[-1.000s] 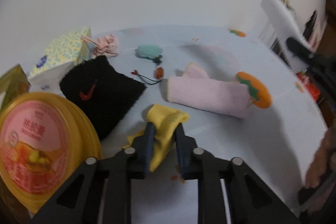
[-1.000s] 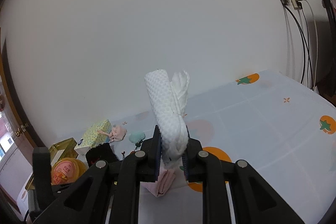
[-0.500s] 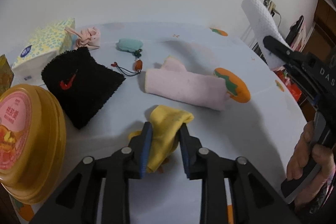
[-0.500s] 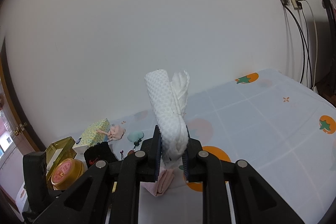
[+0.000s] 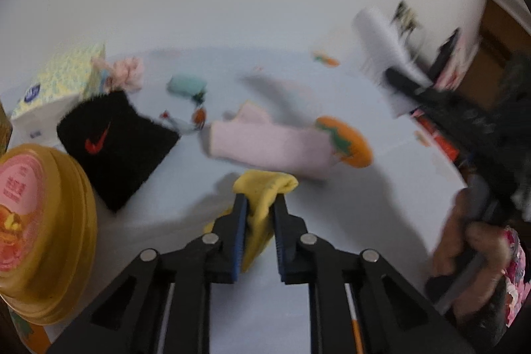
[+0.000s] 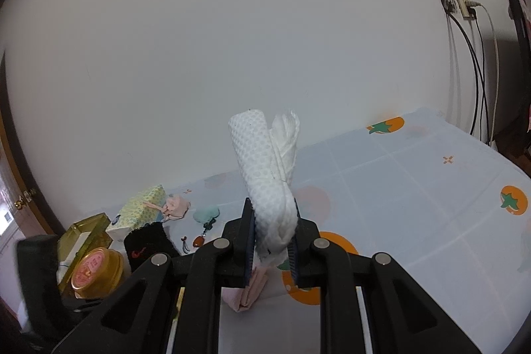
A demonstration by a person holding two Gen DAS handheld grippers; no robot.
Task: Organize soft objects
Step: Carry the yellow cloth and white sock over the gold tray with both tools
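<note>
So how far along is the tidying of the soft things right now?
Nothing looks sorted yet. In hand: the left gripper is shut on a yellow cloth and the right gripper is shut on a rolled white towel, held above the table. Left to do: the pink folded cloth, black wristband, pink fabric piece and teal charm lie scattered on the tablecloth.

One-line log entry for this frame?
left gripper: shut on yellow cloth | right gripper: shut on white cloth | pink towel: on table
</note>
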